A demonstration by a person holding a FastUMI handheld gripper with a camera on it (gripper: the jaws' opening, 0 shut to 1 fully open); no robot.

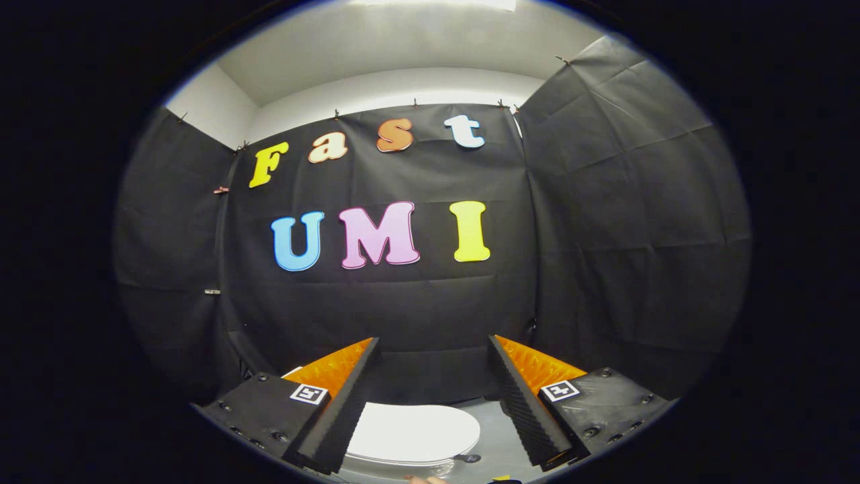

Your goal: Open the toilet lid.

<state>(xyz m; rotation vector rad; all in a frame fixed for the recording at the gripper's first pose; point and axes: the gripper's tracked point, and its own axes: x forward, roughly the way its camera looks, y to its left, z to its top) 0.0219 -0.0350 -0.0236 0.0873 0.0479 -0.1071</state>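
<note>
Gripper (433, 403) jaws wide apart, 1 closed toilet lid (416, 430) btwn & below them, untouched

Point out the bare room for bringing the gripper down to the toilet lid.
Gripper is open, with nothing between its fingers. The closed toilet lid lies below them, its top bare. Grey floor right of the lid is free except for a small dark disc.

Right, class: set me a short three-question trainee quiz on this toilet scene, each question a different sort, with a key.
1. True or false: the toilet lid is already raised.
2. The hand-held gripper is: A open, B shut on the lid, C shut on nothing.
3. Fill in: seen from the gripper, the lid lies ____ its two fingers.

Key: 1 false, it lies flat and closed. 2 A, fingers spread wide, touching nothing. 3 between, and below them.
</note>
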